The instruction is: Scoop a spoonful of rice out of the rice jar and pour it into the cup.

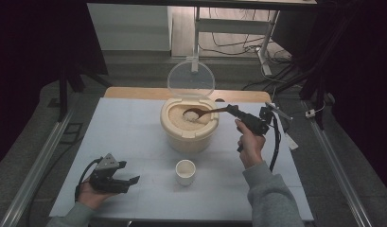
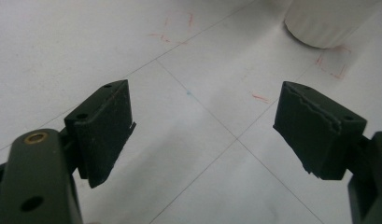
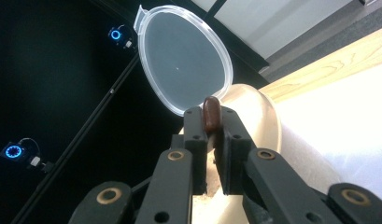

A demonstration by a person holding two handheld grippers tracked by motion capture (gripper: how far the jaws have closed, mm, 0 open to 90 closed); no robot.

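Observation:
A cream rice container [image 1: 189,131] stands mid-table with its clear lid [image 1: 190,79] hinged upright. A brown wooden spoon [image 1: 200,113] reaches into it, its bowl over the rice and carrying some grains. My right gripper [image 1: 233,110] is shut on the spoon's handle, right of the container; in the right gripper view the handle end [image 3: 211,114] sits pinched between the jaws of the right gripper [image 3: 210,122], with the lid [image 3: 184,60] behind. A small white cup [image 1: 185,171] stands in front of the container. My left gripper [image 1: 129,181] rests low at the front left, open and empty [image 2: 205,126].
The white table top [image 1: 129,137] carries faint grid lines and red marks [image 2: 331,65]. The cup's base [image 2: 326,21] shows at the top right of the left gripper view. A wooden strip [image 1: 134,92] edges the table's far side. Cables [image 1: 276,142] trail from the right gripper.

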